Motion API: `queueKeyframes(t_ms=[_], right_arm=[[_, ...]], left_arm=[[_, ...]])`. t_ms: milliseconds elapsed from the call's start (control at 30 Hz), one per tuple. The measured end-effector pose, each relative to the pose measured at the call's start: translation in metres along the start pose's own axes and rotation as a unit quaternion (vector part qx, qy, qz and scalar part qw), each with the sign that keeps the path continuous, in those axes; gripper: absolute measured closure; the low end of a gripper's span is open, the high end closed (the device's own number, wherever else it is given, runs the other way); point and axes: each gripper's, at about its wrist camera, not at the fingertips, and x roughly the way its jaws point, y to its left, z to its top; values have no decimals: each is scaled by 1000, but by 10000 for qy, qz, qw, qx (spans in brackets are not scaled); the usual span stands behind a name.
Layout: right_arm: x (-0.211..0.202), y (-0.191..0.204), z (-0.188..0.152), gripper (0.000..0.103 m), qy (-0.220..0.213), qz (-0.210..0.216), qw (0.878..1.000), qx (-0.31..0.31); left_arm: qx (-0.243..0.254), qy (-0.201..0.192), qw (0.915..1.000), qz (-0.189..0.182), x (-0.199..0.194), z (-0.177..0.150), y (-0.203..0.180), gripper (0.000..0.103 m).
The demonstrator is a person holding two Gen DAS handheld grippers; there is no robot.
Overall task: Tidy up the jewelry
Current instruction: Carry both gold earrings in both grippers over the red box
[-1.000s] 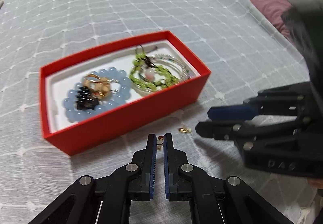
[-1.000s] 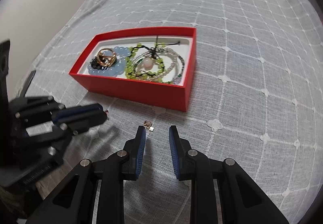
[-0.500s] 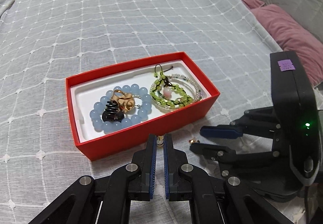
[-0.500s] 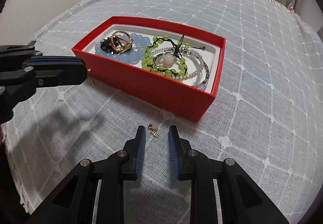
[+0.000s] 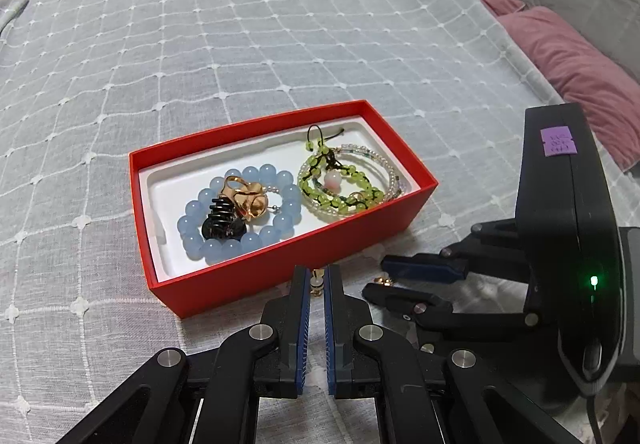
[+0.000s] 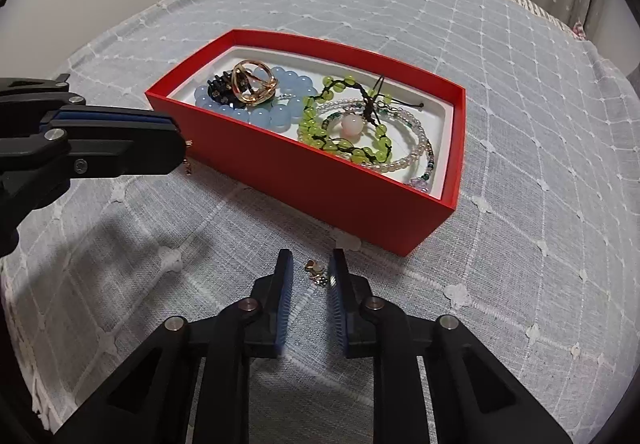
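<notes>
While closing with the right gripper (image 6: 310,268) around the loose gold earring (image 6: 318,274) on the bedspread (image 6: 520,284), not yet pinching: narrower than a second ago and lower over the cloth, but short of contact on either side of the earring, just off the near corner of the red box (image 6: 320,187). Likely the pick that clears the last loose item off the bed.

To the left, clamped shut with the left gripper (image 6: 176,139) on a second small gold earring (image 5: 317,282), dangling from the tips close to the box's front wall; no real change there over the last second. Judged ready to go over the rim next.

Further back, inside the box on its white liner: a pale blue bead bracelet (image 6: 288,83) with a gold openwork ring (image 6: 254,83) and a black coiled piece (image 6: 220,89) lying on it at the left end; a green bead bracelet (image 6: 340,123) with a pink bead, tangled with a pearly bead strand (image 6: 404,159), at the right end. Room left along the near edge for both earrings.

Beyond, only grey quilted bedspread, and a mauve pillow (image 5: 560,55) at the far right
</notes>
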Motion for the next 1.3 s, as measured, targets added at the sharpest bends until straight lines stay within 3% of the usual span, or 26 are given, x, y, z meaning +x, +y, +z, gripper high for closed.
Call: queueKeyframes(t_ms=[67, 533, 1300], right_arm=[[1, 3, 1, 92, 16, 0, 10000, -1], [-10, -3, 4, 93, 102, -38, 9998, 164], [-87, -15, 22, 93, -829, 470, 9941, 515]], left_arm=[[0, -4, 10000, -1, 0, 0, 0, 101], [-52, -74, 10000, -38, -2, 0, 2, 101], [-233, -437, 9987, -77, -20, 9, 7, 101]])
